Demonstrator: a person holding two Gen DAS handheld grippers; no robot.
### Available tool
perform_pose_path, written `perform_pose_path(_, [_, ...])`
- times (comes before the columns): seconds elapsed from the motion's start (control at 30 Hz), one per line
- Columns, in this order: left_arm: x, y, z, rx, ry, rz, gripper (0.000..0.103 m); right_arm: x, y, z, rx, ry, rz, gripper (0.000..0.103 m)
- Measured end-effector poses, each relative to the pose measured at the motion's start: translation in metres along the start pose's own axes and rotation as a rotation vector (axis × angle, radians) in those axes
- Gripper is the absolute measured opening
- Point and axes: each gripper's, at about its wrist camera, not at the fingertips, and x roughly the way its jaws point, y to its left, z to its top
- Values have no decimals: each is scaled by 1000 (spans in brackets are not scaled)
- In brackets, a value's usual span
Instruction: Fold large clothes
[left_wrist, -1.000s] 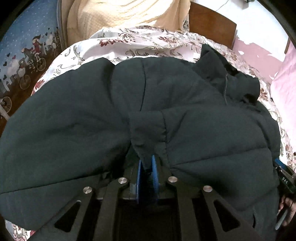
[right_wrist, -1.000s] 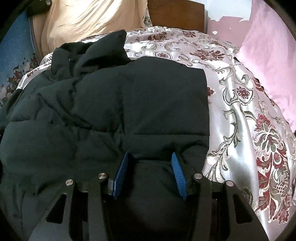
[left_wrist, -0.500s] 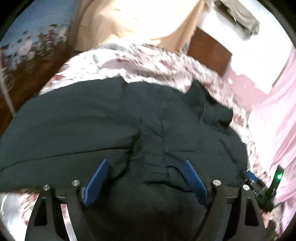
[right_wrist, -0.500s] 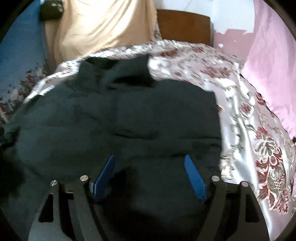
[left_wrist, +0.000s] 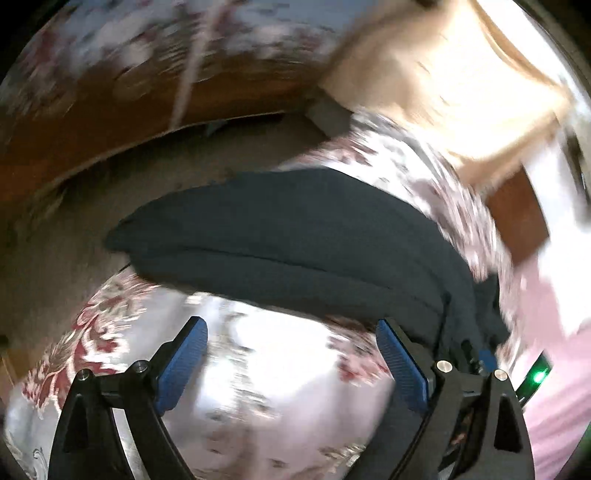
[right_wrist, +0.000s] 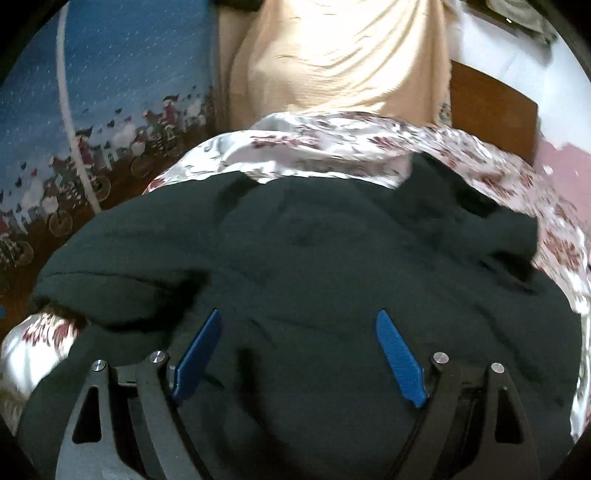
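Note:
A dark, puffy jacket (right_wrist: 314, 240) lies folded on the floral satin bedsheet (right_wrist: 332, 140). My right gripper (right_wrist: 299, 314) hovers over its near part. Its jaws are opening wide, and the blue pads (right_wrist: 399, 365) stand clear of the cloth. In the blurred left wrist view the jacket (left_wrist: 295, 240) runs as a thick band across the middle. My left gripper (left_wrist: 290, 323) is over the bare bedsheet (left_wrist: 258, 387) just short of the jacket's edge. Its jaws are opening too, with nothing between them.
A beige blanket (right_wrist: 332, 55) hangs past the bed's far end beside a brown wooden headboard (right_wrist: 491, 107). A blue patterned cloth (right_wrist: 110, 92) covers the left side. In the left wrist view brown floor (left_wrist: 55, 240) lies beyond the bed edge and pink fabric (left_wrist: 561, 387) sits right.
Both grippers have let go of the jacket and opened wide. The left one swung fast off the jacket onto bare sheet, rolling. The right one drew back across the jacket.

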Motion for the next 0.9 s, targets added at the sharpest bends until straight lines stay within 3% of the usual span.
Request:
perform_pose_path(0.23, [38,56,11,-235,26,-91,93,30,36,0,-12,37,-83,82])
perform_pose_path(0.37, [62,77,13,-344,37,-132,93,40,47,-9,-46,39,-110,87])
perform_pose_path(0.57, [84,85,17,-386,17,-126,93,44,48,-15,-51,34,-117,90])
perform_pose_path(0.73, [86,83,20,-365,-4,-120,92,49,46,-15,-42,42,-104,92])
perform_pose_path(0.83, [84,81,22,-343,-21,-124,77,52,47,-16,-46,41,-107,92])
perform_pose_path(0.9, [82,80,24,-336,-38,-124,59,52,47,-17,-46,38,-108,93])
